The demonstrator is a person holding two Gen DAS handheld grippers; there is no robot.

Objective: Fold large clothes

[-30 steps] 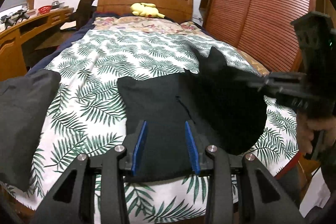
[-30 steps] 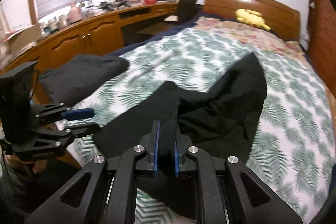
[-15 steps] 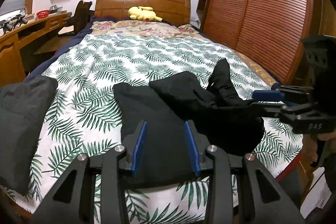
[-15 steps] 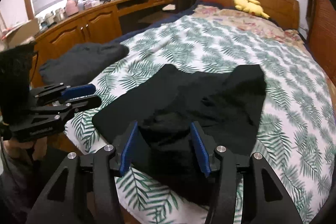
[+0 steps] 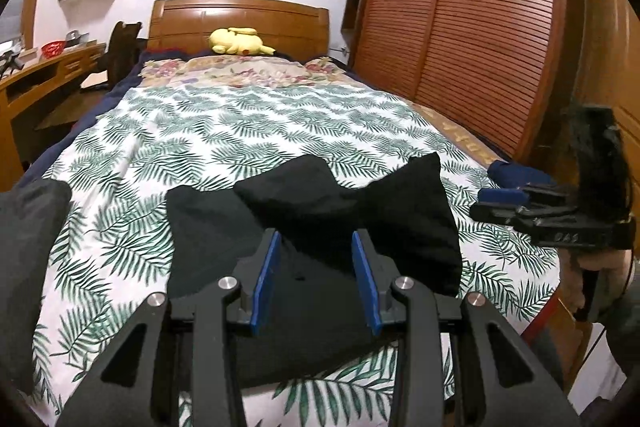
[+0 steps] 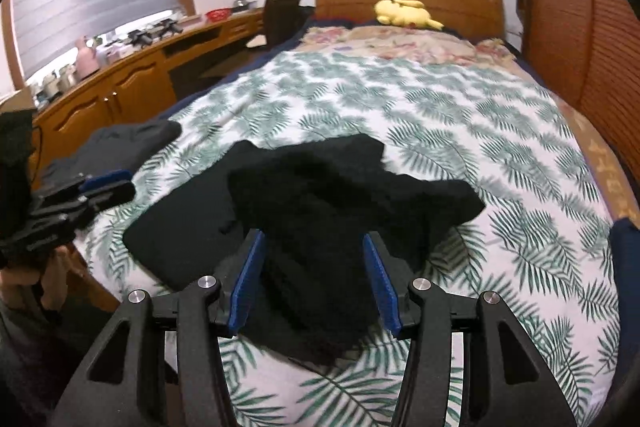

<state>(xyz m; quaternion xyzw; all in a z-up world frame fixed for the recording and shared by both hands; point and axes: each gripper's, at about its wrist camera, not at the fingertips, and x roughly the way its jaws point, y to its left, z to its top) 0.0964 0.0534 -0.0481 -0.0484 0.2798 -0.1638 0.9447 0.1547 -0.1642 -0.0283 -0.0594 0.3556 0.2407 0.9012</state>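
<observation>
Nearest the left wrist camera, the left gripper [image 5: 316, 279] had its 2 blue-padded fingers [image 5: 264, 281] parted with nothing between them, hovering over the near edge of the bed. The right gripper [image 6: 316, 279] likewise showed its 2 fingers [image 6: 379, 283] spread apart and empty; its jaws had just been opening, and no cloth was caught between them, which suggests it had let go of a fold.

Just beyond both grippers lay the large black fabric garment [image 5: 312, 227], resting on the white bedspread with green fern leaves [image 5: 240, 131] near the foot of the bed. It was partly folded: 1 flat lower layer, with a rumpled upper layer thrown across it, corners sticking up. The fold looked unfinished and likely needed smoothing.

To the left, a dark grey folded garment [image 6: 124, 143] sat at the bed's edge, probably set aside as done.

Further back were floral pillows [image 5: 240, 73], a yellow plush toy [image 5: 238, 42] and the wooden headboard [image 5: 240, 21]. A slatted wooden wardrobe [image 5: 480, 27] stood at the right.
</observation>
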